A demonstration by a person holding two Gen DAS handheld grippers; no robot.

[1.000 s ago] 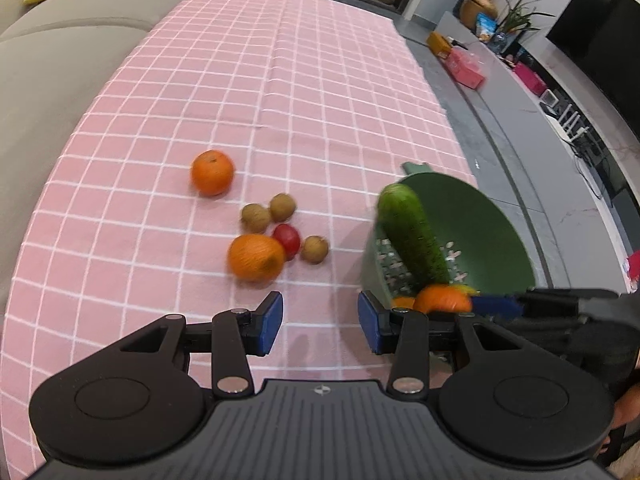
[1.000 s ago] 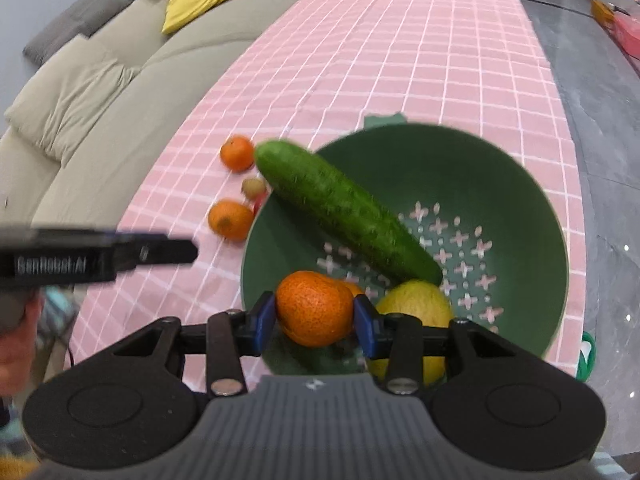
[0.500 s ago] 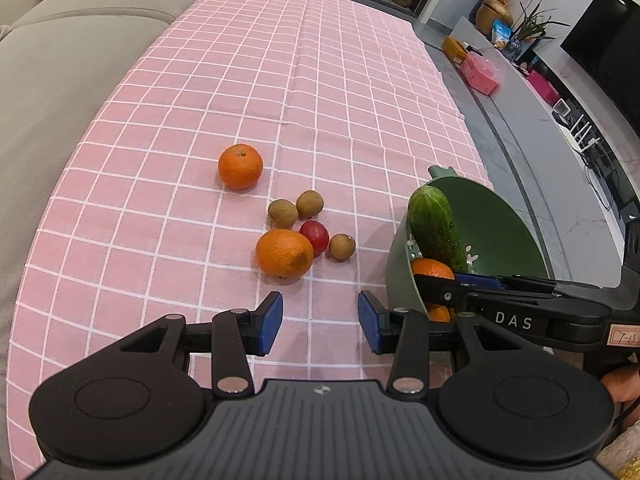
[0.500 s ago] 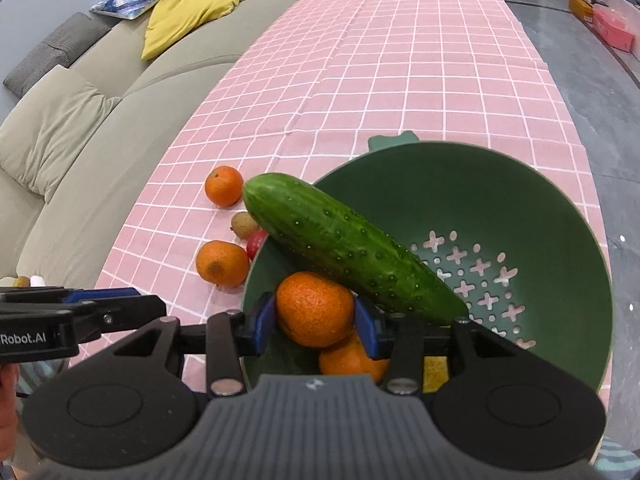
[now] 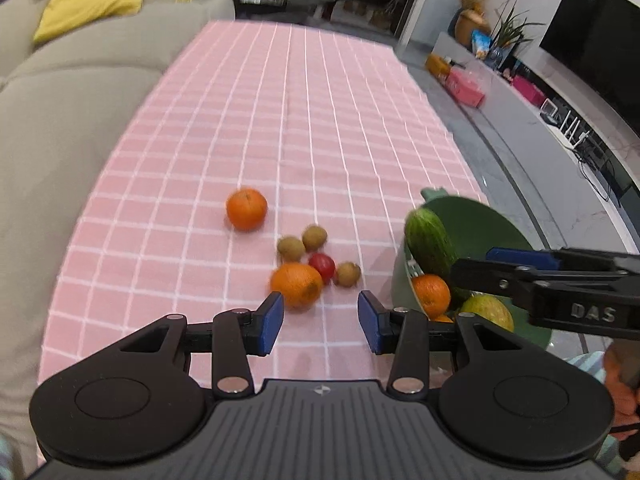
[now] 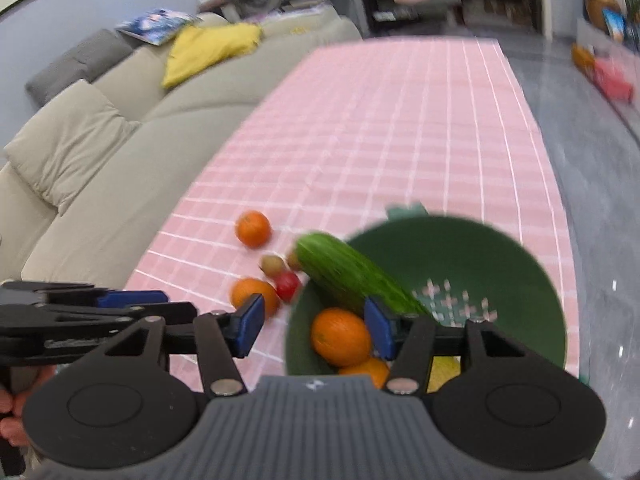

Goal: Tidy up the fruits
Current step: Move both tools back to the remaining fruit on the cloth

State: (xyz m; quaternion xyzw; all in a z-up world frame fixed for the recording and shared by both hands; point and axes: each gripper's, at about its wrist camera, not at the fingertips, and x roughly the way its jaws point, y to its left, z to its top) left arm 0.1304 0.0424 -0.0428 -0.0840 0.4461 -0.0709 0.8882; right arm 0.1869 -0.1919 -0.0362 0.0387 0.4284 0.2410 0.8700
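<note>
A green colander (image 6: 496, 264) stands at the table's right edge, also in the left wrist view (image 5: 476, 224). In it lie a cucumber (image 6: 348, 276), oranges (image 6: 341, 336) and a yellow fruit (image 5: 488, 310). On the pink cloth lie two oranges (image 5: 246, 209) (image 5: 297, 285), a red tomato (image 5: 322, 266) and three small brown fruits (image 5: 291, 249). My left gripper (image 5: 321, 322) is open and empty, just short of the near orange. My right gripper (image 6: 314, 330) is open above the colander's near rim, with an orange lying free below it.
A beige sofa (image 6: 92, 168) with a yellow cushion (image 6: 208, 50) runs along the table's left side. A grey floor and a low TV bench (image 5: 532, 128) lie to the right. The pink checked cloth (image 5: 304, 120) stretches far ahead.
My right gripper has opened and let go of the orange, which now lies in the colander. Both grippers have pulled back and tilted up. My left gripper stays open.
</note>
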